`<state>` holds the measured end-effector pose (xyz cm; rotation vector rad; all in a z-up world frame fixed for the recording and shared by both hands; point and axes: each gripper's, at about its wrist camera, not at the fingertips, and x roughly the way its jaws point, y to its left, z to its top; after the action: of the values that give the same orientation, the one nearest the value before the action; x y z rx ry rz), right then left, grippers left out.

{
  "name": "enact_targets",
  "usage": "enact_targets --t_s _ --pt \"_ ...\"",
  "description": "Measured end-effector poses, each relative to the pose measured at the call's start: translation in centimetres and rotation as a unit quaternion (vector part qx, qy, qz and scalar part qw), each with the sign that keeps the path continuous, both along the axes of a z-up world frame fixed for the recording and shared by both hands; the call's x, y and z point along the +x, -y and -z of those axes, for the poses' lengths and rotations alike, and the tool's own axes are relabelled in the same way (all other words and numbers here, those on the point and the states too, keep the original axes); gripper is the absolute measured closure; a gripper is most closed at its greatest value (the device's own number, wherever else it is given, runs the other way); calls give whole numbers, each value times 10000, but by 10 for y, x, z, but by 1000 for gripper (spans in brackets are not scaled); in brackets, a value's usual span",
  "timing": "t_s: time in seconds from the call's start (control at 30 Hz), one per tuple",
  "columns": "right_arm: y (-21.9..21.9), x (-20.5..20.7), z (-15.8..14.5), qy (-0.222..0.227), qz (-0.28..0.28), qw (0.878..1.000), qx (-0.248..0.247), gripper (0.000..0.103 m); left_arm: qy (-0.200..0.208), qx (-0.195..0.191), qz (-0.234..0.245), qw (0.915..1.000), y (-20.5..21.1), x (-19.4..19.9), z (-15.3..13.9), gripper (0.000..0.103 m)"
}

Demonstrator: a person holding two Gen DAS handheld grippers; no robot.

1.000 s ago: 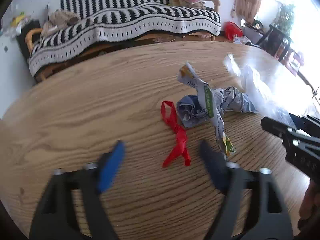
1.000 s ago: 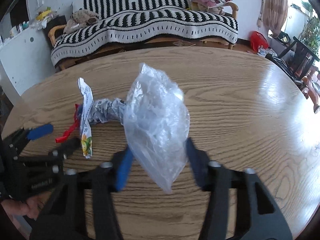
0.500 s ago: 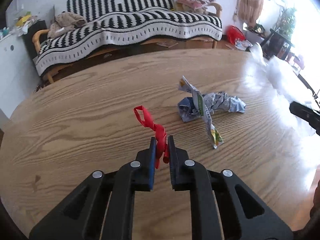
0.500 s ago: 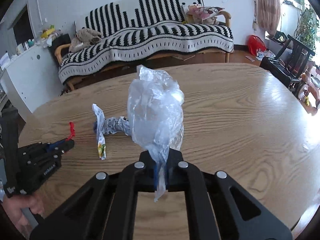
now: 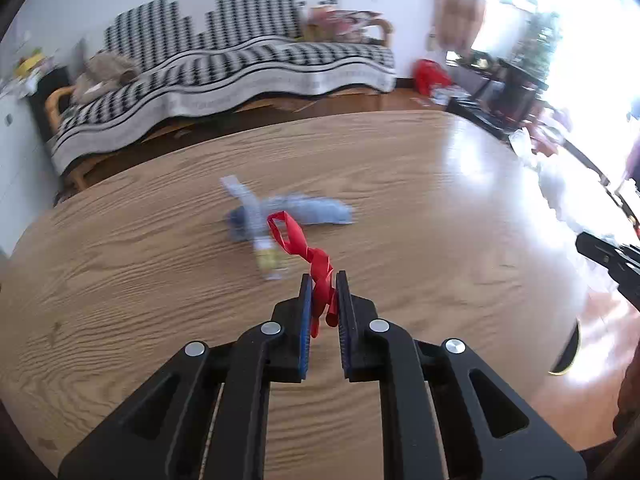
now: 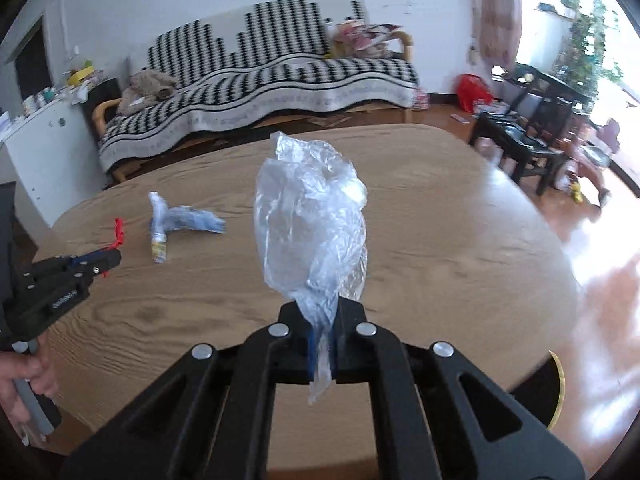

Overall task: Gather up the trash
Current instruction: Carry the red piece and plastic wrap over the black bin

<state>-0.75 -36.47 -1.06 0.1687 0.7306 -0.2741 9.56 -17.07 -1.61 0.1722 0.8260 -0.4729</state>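
Note:
My left gripper (image 5: 322, 280) is shut on a twisted red strip (image 5: 304, 252) and holds it lifted above the wooden table (image 5: 400, 184). My right gripper (image 6: 322, 312) is shut on a clear crumpled plastic bag (image 6: 312, 220) that stands up above its jaws. A crumpled blue-grey paper (image 5: 304, 216) and a white and yellow wrapper (image 5: 268, 256) lie on the table beyond the red strip. In the right wrist view they lie at the left, the paper (image 6: 192, 220) beside the wrapper (image 6: 158, 244), with the left gripper (image 6: 100, 260) near them.
A sofa with a black and white striped cover (image 5: 224, 76) stands behind the table. A dark low table (image 6: 532, 140) and a red bag (image 6: 472, 92) stand on the floor at the right. A round dark object with a yellow rim (image 6: 556, 392) sits below the table's near right edge.
Both grippers were open a second ago and have shut, the left on the red strip, the right on the plastic bag. Both have since lifted and pulled back from the table.

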Motion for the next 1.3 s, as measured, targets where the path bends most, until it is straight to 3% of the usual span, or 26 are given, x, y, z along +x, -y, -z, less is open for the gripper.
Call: enact_targets --t_s 0.47,0.7,0.97,1.13,1.3 --pt "165 -127 23 -163 1620 9862 310 98 -146 -319 1386 9897 144 -67 7 92" --pt "223 -181 43 -199 2243 9704 869 97 -261 -407 2489 9673 226 -126 26 92" --pt "251 -196 74 -677 2637 9502 1518 97 -590 -431 3377 9384 293 -179 63 92" --pt "258 -197 96 -990 2689 9400 1851 97 -917 -497 3554 9289 316 -189 85 92" --pt "264 -201 104 -1096 2727 9365 1912 97 -1015 -442 3585 9269 335 -191 102 92"
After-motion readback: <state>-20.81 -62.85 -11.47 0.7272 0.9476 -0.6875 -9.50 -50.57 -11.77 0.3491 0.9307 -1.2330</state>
